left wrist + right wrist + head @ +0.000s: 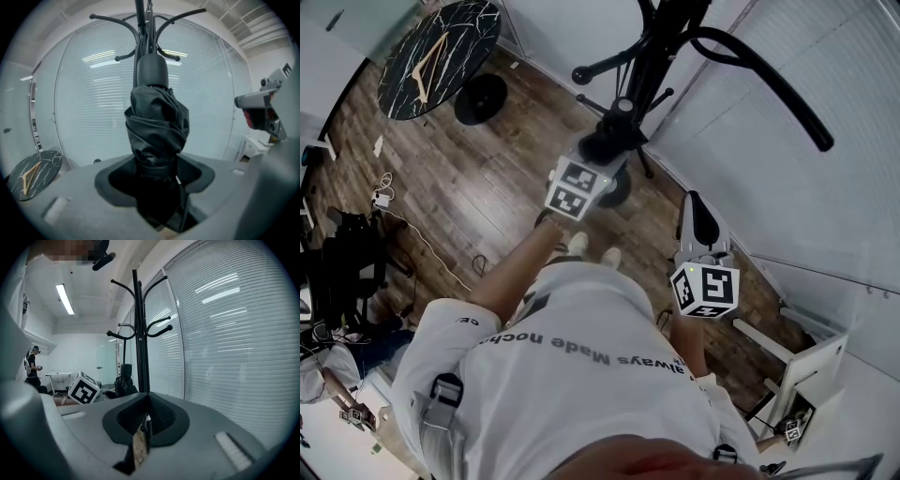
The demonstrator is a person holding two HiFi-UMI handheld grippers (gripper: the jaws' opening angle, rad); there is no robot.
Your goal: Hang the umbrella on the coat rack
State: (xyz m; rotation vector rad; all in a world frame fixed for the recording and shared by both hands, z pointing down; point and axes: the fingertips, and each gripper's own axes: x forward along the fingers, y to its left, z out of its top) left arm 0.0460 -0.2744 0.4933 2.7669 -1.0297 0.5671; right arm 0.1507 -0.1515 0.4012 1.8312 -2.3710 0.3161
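A folded black umbrella (157, 126) stands straight up out of my left gripper (157, 180), which is shut on its lower end. In the head view the left gripper (598, 161) holds the umbrella (609, 141) close to the black coat rack (661, 47), below its curved hooks. The coat rack (140, 18) rises right behind the umbrella in the left gripper view. My right gripper (698, 220) hangs to the right, apart from both, jaws together and holding nothing. In the right gripper view its jaws (143, 420) point at the coat rack pole (139, 333), with the umbrella (124, 383) beyond.
A round black marble table (441, 56) and a black disc base (480, 98) stand on the wood floor at upper left. Cables (389, 197) lie at left. Window blinds (825, 187) run behind the rack. White furniture (806, 375) is at lower right. A person (32, 366) stands far off.
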